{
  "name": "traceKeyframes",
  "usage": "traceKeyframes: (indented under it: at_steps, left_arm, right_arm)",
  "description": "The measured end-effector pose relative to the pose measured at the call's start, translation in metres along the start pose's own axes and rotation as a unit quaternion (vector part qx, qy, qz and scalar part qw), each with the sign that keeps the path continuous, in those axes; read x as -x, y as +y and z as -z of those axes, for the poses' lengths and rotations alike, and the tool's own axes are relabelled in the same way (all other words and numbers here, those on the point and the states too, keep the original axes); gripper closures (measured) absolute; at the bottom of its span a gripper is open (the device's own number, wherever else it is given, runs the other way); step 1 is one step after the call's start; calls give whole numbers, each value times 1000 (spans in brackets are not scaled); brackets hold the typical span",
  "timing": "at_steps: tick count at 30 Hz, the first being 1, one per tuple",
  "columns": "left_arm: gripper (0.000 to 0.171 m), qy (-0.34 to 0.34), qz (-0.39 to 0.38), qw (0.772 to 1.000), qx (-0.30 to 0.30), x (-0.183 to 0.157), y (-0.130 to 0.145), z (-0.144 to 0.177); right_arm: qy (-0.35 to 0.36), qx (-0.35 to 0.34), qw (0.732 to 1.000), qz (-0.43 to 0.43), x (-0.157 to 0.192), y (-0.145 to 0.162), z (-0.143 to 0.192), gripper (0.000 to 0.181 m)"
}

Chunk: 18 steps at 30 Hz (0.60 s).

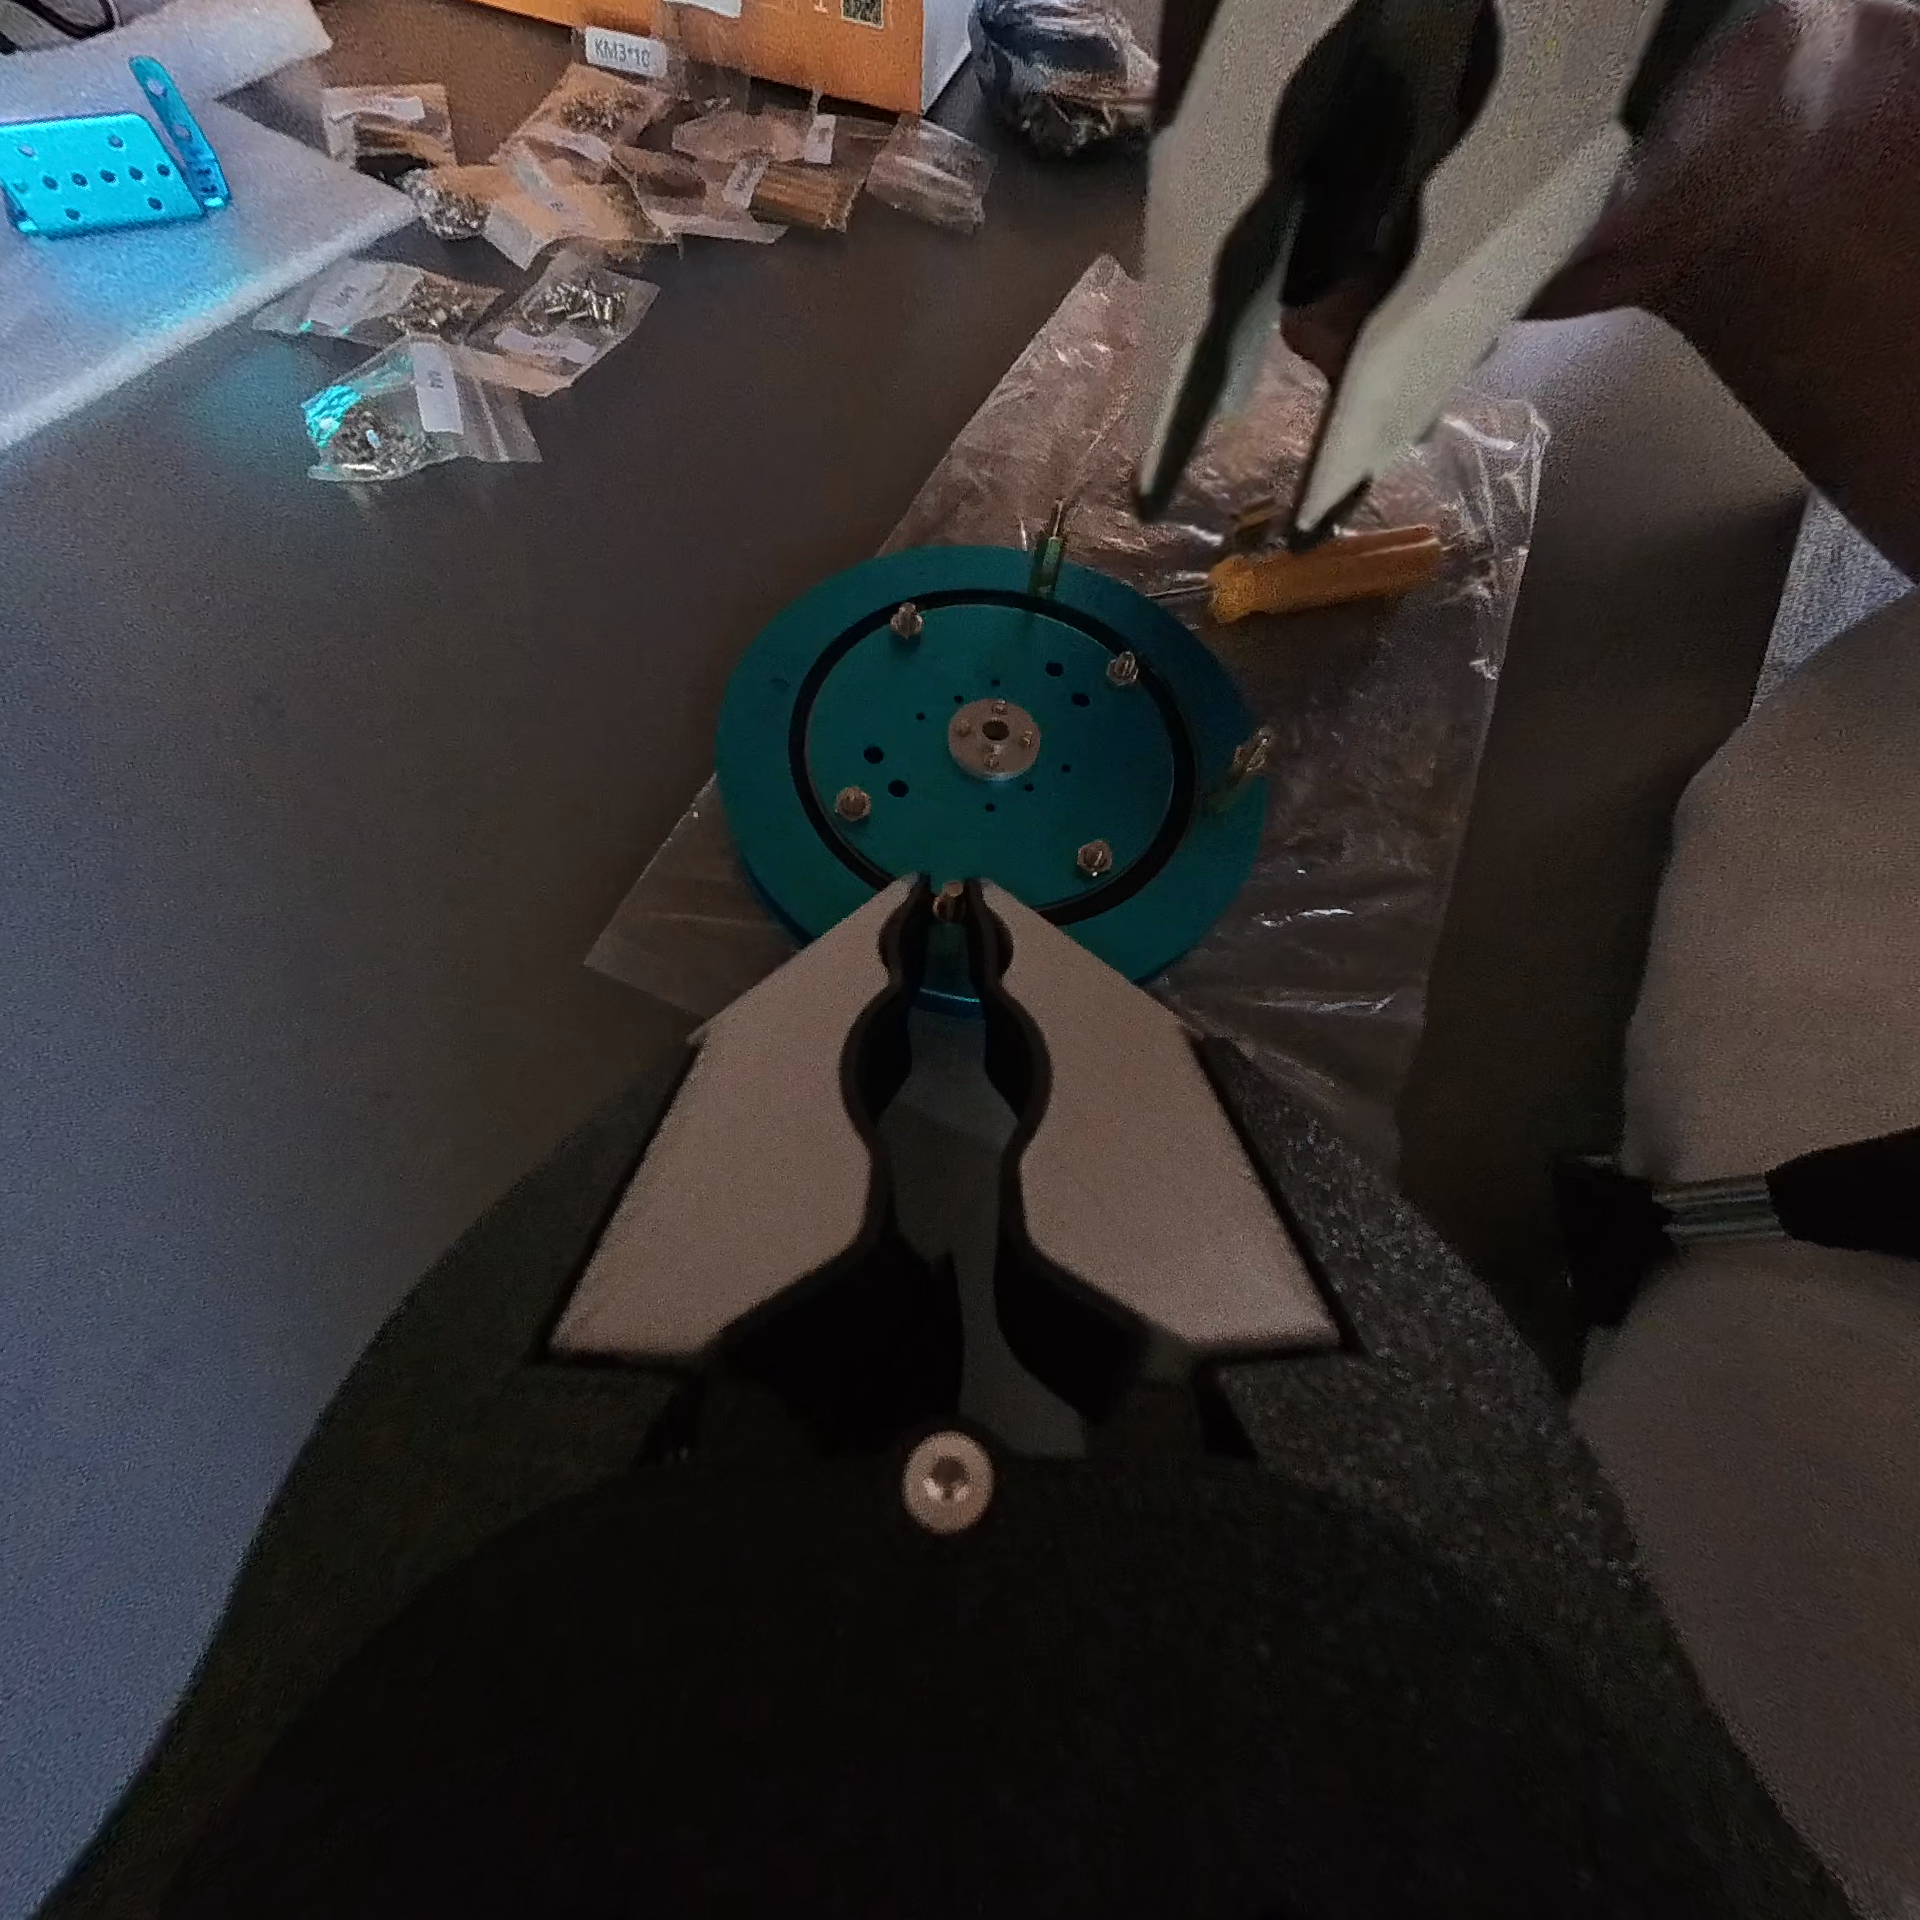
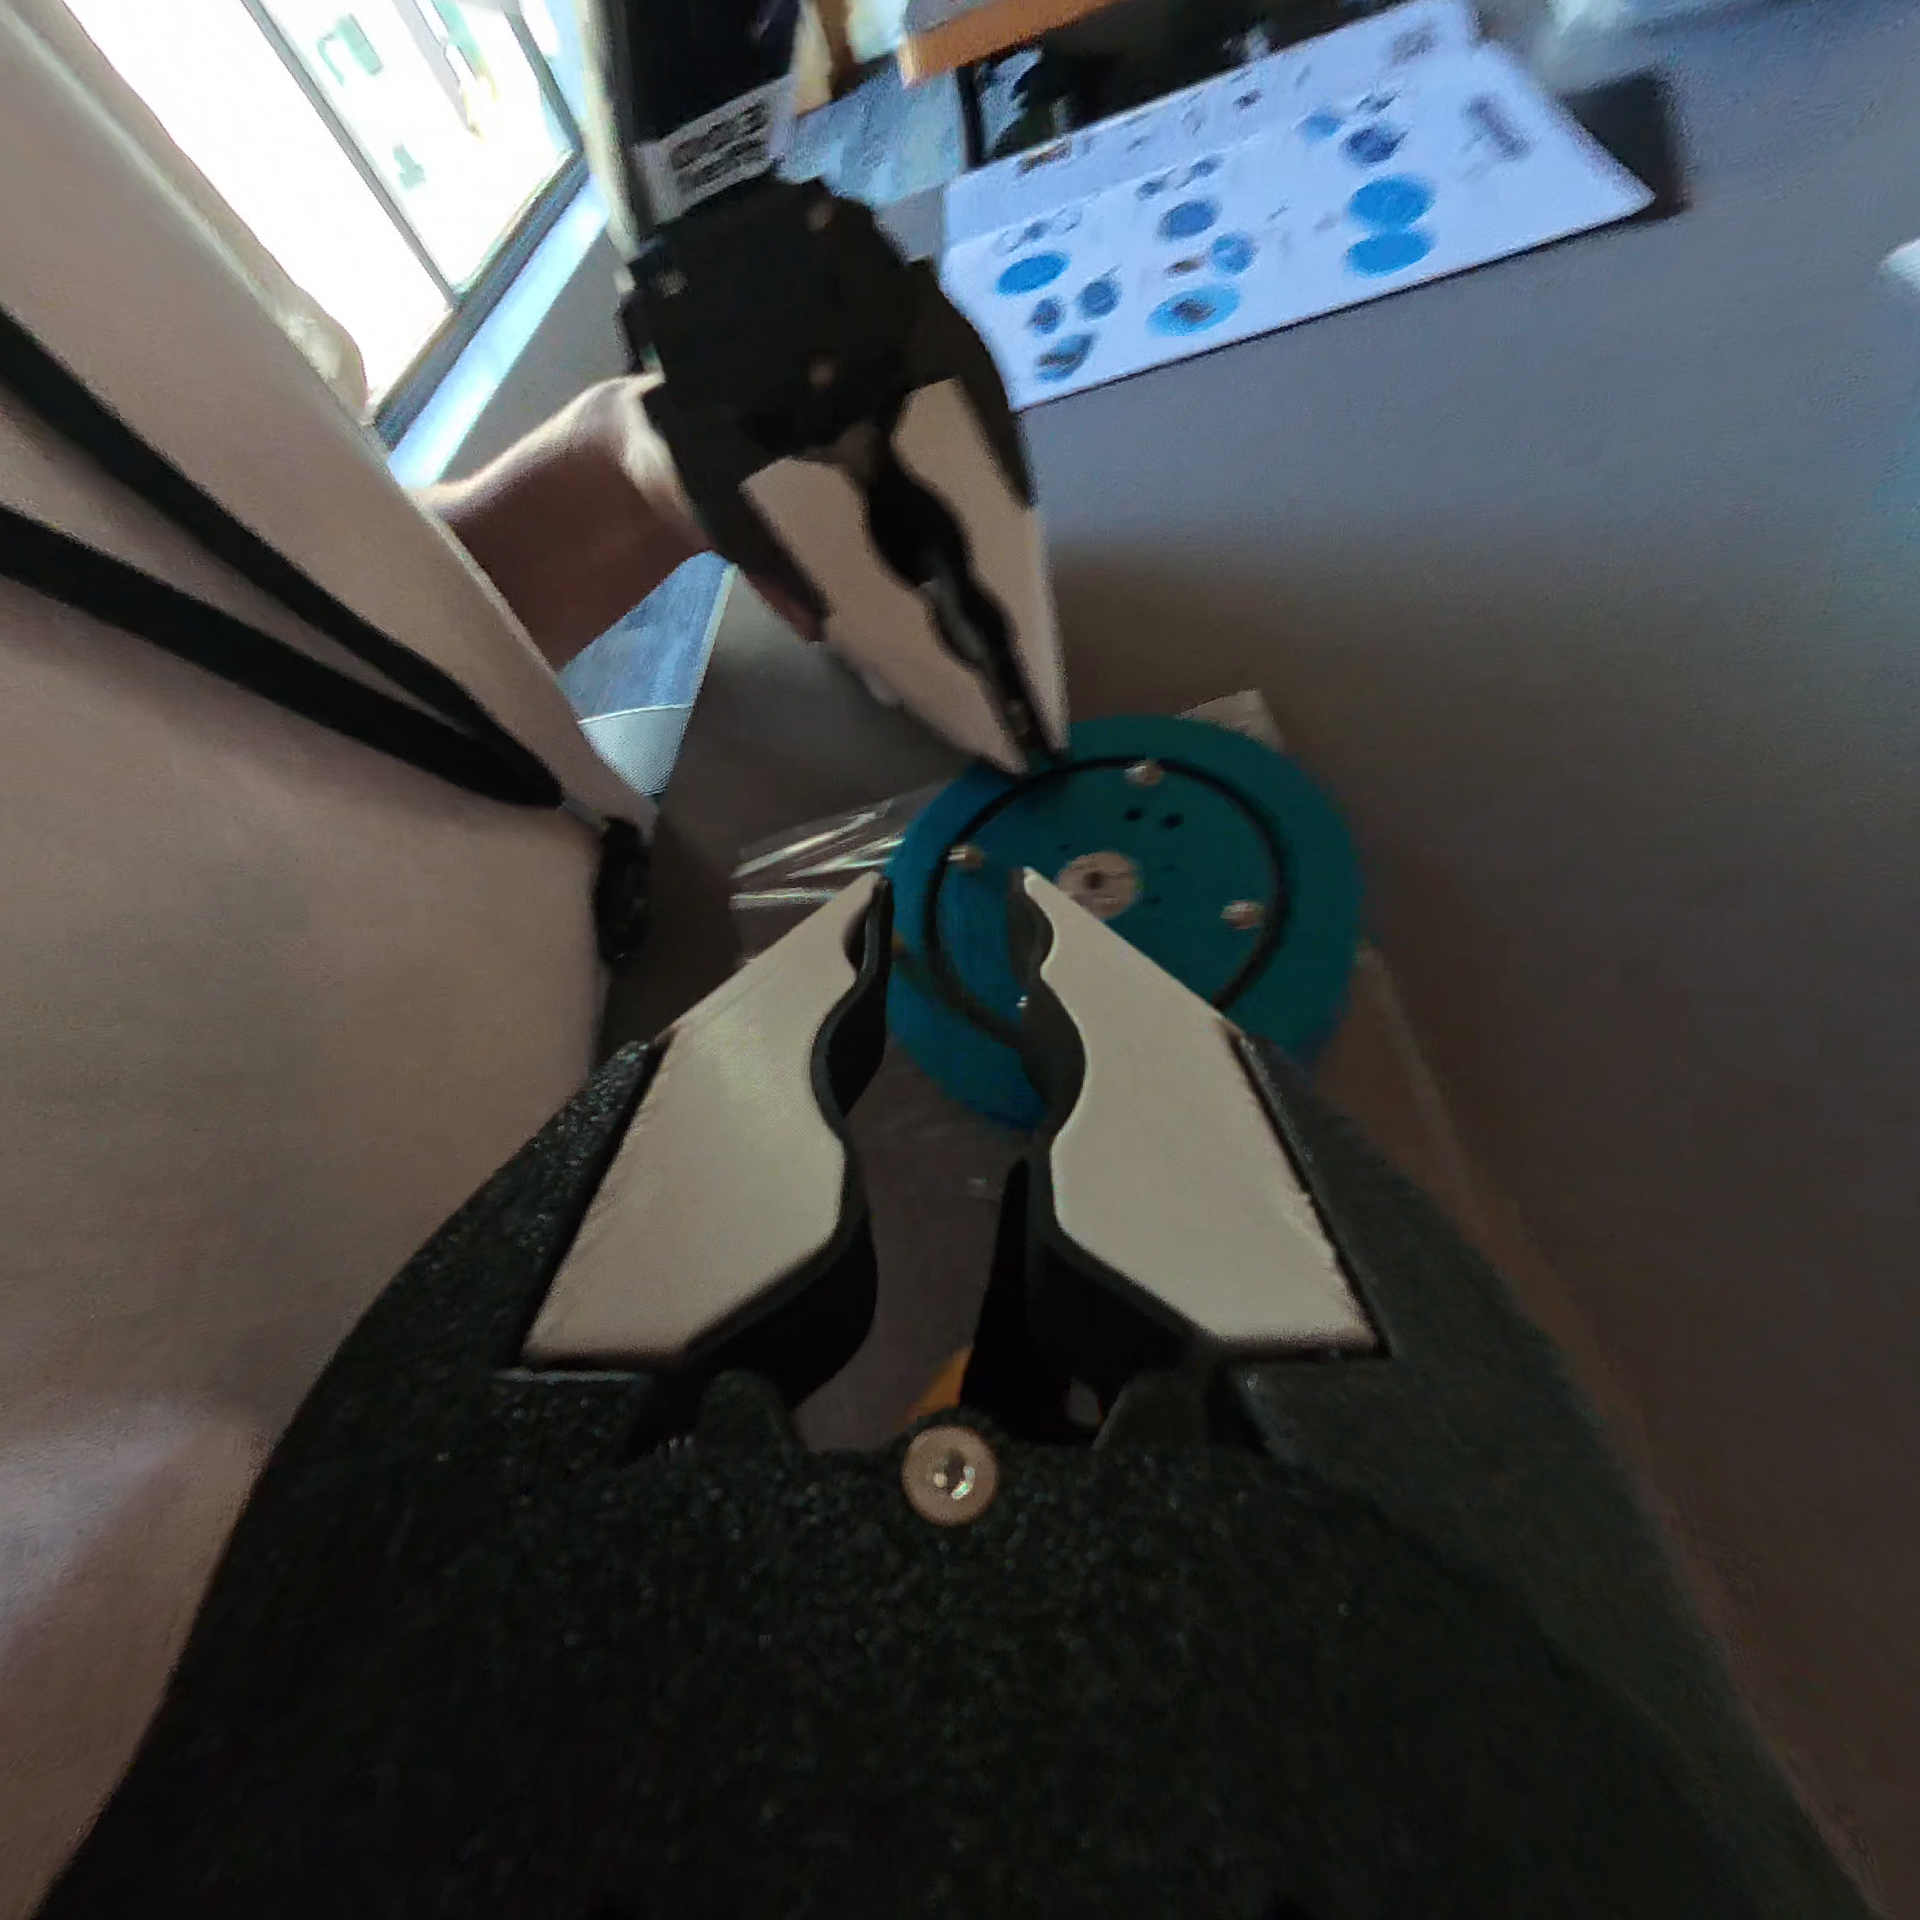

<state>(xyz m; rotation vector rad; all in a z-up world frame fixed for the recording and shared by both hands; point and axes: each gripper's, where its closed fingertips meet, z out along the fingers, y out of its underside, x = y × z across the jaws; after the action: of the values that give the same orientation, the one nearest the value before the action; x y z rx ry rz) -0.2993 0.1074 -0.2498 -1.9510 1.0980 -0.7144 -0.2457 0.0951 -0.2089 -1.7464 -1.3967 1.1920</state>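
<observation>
A teal round disc assembly [image 1: 987, 769] with several screws and a silver hub [image 1: 992, 736] lies on a clear plastic bag [image 1: 1351, 727] on the grey table. My left gripper [image 1: 948, 889] is shut on a small brass standoff [image 1: 948, 900] at the disc's near rim; it also shows in the right wrist view [image 2: 1023, 743]. My right gripper [image 2: 951, 883] is open and empty above the disc [image 2: 1127, 894]. In the left wrist view the right gripper [image 1: 1231, 509] hovers just above a yellow-handled screwdriver [image 1: 1325, 569] lying on the bag.
Several small bags of screws [image 1: 499, 301] lie at the back left, beside a blue bracket [image 1: 99, 171] on white foam and an orange box [image 1: 810, 42]. A printed sheet with blue pictures [image 2: 1288, 208] lies beyond the disc. A person's sleeve [image 1: 1766, 1143] is at the right. One gripper's finger ends stand about 8 cm off the other's.
</observation>
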Motion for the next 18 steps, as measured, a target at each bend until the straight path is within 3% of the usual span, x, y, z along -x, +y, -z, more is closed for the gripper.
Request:
traceKeyframes:
  at_steps: [5,8,15,18]
  left_arm:
    - [156,10,-5,999,-38,12,-19,3]
    - [144,13,-20,999,-38,22,-25,-1]
    - [141,93,-31,995,-15,32,-23,-13]
    - [141,137,-56,989,3,23,-19,-15]
  right_arm:
    - [27,33,997,57,-45,13,-3,146]
    - [-25,29,998,59,-40,10,-6,141]
    - [-98,87,974,183,-45,21,-13,136]
    - [-156,119,965,176,-46,28,-16,135]
